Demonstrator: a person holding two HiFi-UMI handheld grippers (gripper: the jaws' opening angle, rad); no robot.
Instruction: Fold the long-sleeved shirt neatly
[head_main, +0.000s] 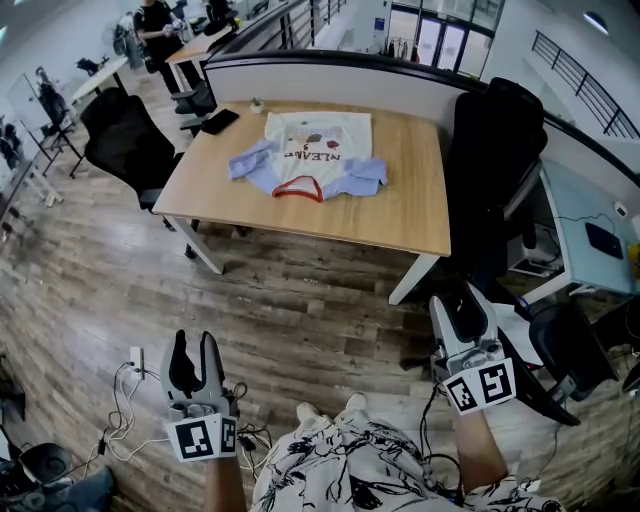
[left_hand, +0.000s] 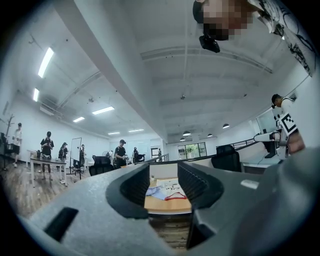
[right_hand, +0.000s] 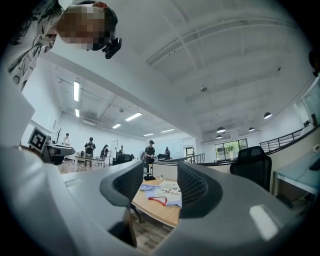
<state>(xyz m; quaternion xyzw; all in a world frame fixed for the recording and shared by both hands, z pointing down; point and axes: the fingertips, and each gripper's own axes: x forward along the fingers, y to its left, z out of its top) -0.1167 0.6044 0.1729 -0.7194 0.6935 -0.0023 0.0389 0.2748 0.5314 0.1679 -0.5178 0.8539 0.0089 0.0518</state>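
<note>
- The wooden surface (head_main: 400, 200) stands on the plank floor.
- The long-sleeved shirt (head_main: 312, 150) lies spread on the surface, red collar toward its near edge.
- The left gripper (head_main: 194, 348) and the right gripper (head_main: 462, 310) are held well short of the surface, jaws narrowly apart and empty.

Head view looks steeply down; both gripper views level; all share distant table (head_main: 400, 205), shirt (head_main: 312, 150).

We log bright, even office light from ceiling strips (left_hand: 45, 62) and far windows (right_hand: 230, 149). Faint shadow under table (head_main: 410, 205). Head view sharp at centre. Heavy fisheye bend, black vignette in gripper views. We find left gripper (left_hand: 164, 186), right gripper (right_hand: 161, 186) soft, too near lens.
</note>
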